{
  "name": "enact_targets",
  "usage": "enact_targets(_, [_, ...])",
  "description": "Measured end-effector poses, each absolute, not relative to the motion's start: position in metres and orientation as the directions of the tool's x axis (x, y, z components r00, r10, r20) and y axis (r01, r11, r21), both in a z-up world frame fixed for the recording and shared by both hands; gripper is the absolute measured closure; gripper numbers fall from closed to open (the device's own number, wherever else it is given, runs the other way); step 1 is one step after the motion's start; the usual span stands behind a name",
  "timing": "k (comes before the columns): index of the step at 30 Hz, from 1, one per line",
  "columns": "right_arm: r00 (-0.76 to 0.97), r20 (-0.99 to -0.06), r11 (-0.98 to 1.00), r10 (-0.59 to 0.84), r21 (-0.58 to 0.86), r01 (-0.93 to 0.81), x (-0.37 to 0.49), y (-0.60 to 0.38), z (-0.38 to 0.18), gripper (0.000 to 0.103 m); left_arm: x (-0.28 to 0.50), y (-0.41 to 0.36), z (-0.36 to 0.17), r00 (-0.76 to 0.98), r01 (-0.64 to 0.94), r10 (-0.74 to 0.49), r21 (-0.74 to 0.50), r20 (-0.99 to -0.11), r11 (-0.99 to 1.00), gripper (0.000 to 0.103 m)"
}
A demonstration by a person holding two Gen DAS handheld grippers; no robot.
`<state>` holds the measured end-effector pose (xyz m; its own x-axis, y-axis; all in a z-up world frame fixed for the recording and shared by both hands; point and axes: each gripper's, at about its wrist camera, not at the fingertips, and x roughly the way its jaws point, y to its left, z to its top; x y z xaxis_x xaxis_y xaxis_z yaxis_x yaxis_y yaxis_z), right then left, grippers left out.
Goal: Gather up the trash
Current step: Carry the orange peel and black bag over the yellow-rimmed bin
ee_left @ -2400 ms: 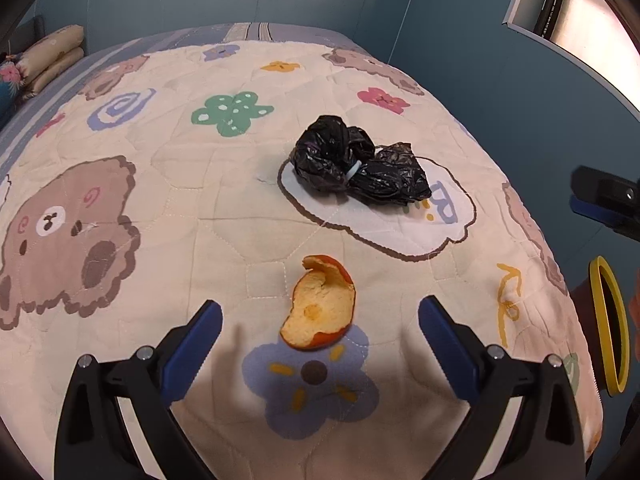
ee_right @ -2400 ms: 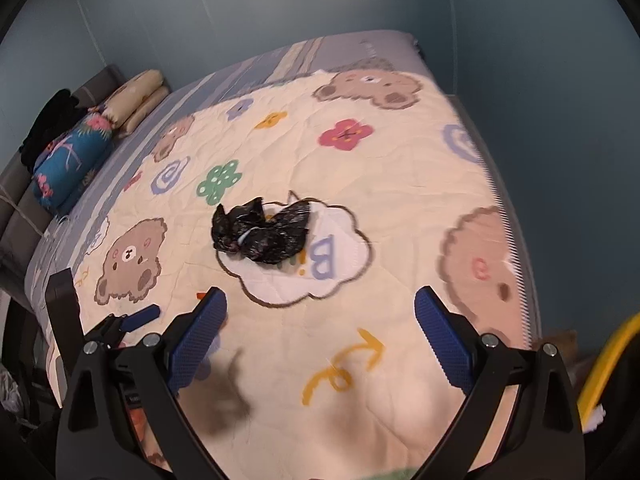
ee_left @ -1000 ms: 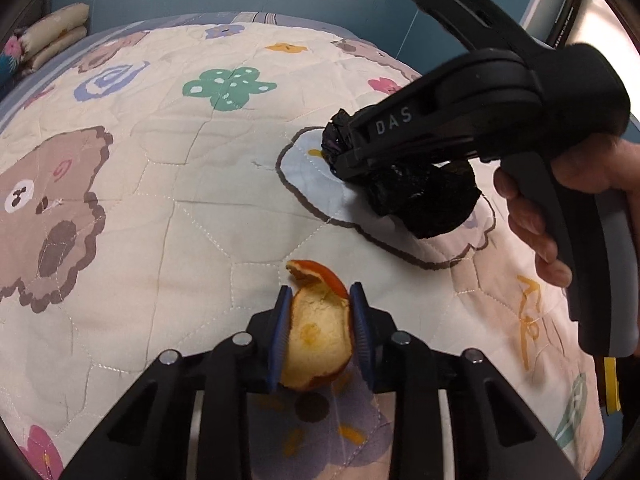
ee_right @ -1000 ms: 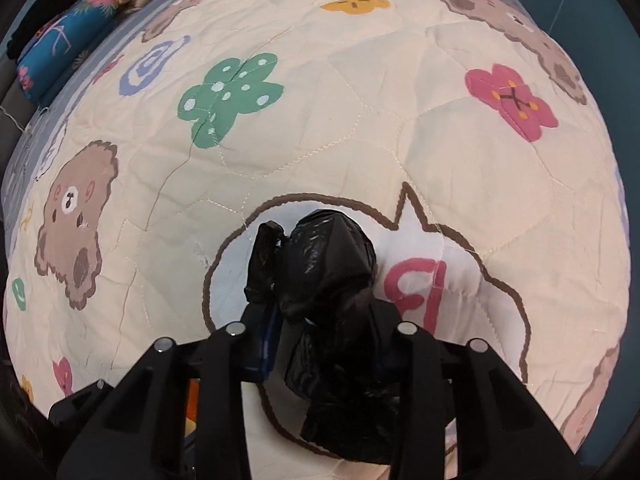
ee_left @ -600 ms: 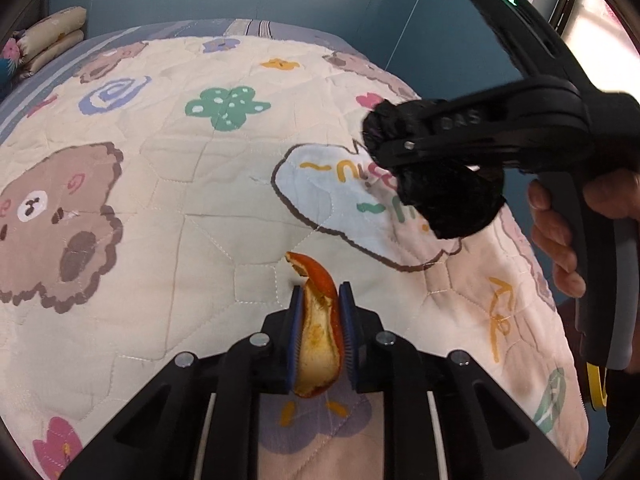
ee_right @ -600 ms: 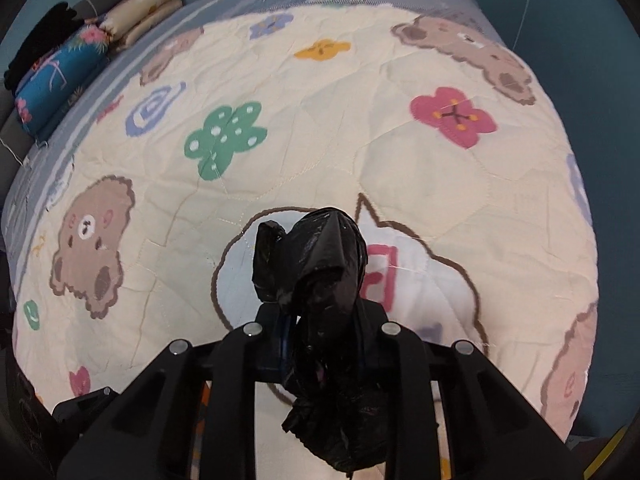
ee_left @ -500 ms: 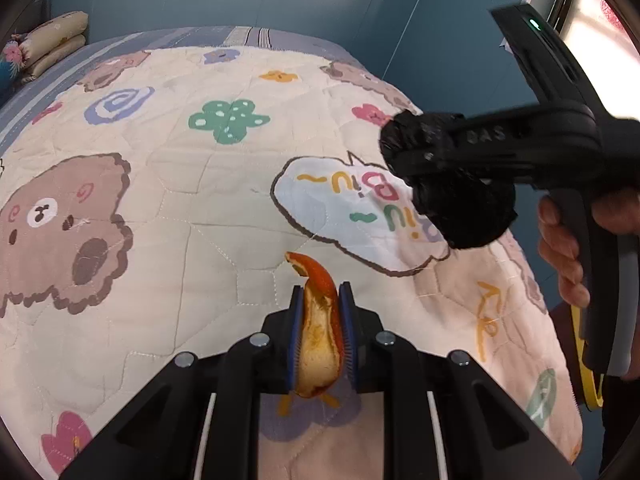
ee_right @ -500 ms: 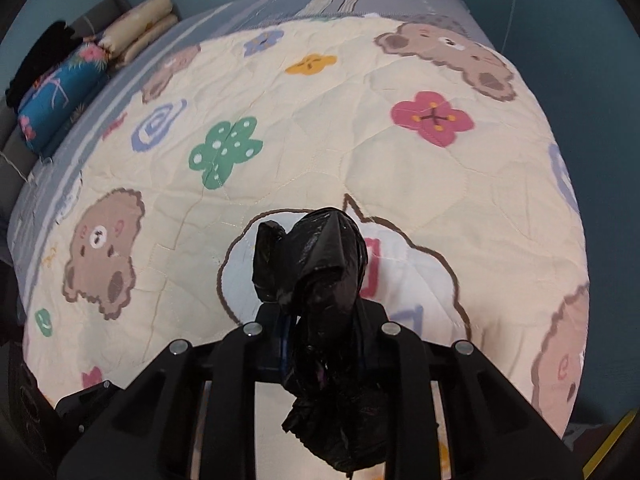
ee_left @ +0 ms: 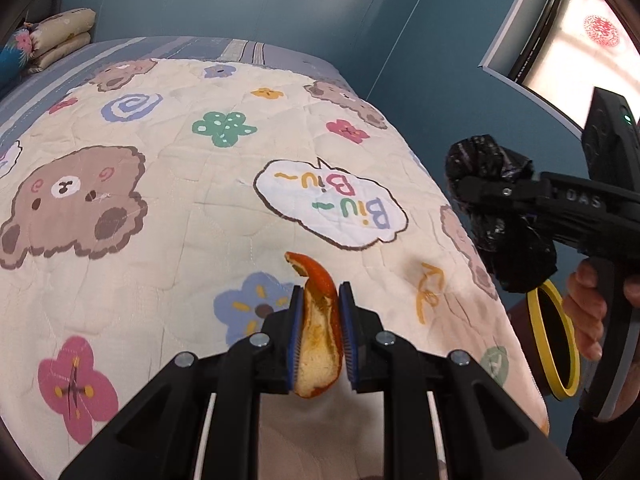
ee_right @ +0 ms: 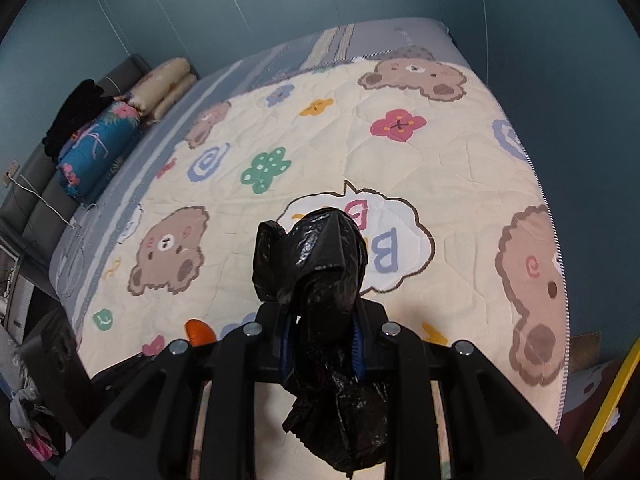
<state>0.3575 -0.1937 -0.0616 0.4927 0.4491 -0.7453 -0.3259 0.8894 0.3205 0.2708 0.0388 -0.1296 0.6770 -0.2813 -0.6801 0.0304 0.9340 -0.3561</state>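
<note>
My left gripper point(ee_left: 319, 312) is shut on an orange peel point(ee_left: 318, 332), held upright between its blue pads above the quilt's near edge. My right gripper point(ee_right: 320, 336) is shut on a crumpled black plastic bag point(ee_right: 316, 268), lifted clear of the bed. In the left wrist view the right gripper point(ee_left: 468, 192) holds the bag point(ee_left: 508, 236) off the bed's right side, just above a bin with a yellow rim point(ee_left: 554, 340). The peel's tip point(ee_right: 199, 332) shows low left in the right wrist view.
A cream quilt with bears and flowers point(ee_left: 180, 208) covers the bed. Folded pillows and a blue floral bundle point(ee_right: 96, 148) lie at its far end. Blue walls point(ee_right: 560, 80) stand close behind and to the right. A window point(ee_left: 580, 48) is at the upper right.
Both grippers closed on their items and lifted them off the quilt. The right gripper has carried the black bag rightward past the bed edge, over the yellow-rimmed bin. The left has pulled back with the peel.
</note>
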Motion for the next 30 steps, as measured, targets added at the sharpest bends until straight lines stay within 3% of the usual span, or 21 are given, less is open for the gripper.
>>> enact_targets(13, [0.546,-0.710,0.895,0.445,0.342,-0.285,0.291,-0.241,-0.052,0.081,0.238,0.021,-0.108,0.686,0.052,-0.280,-0.338,-0.672,0.940,0.087])
enact_targets(30, [0.561,-0.698,0.894,0.445,0.385,-0.230,0.258,-0.317,-0.057,0.081,0.234,-0.058,-0.075,0.642,0.210,-0.358,-0.293,-0.679,0.933,0.086])
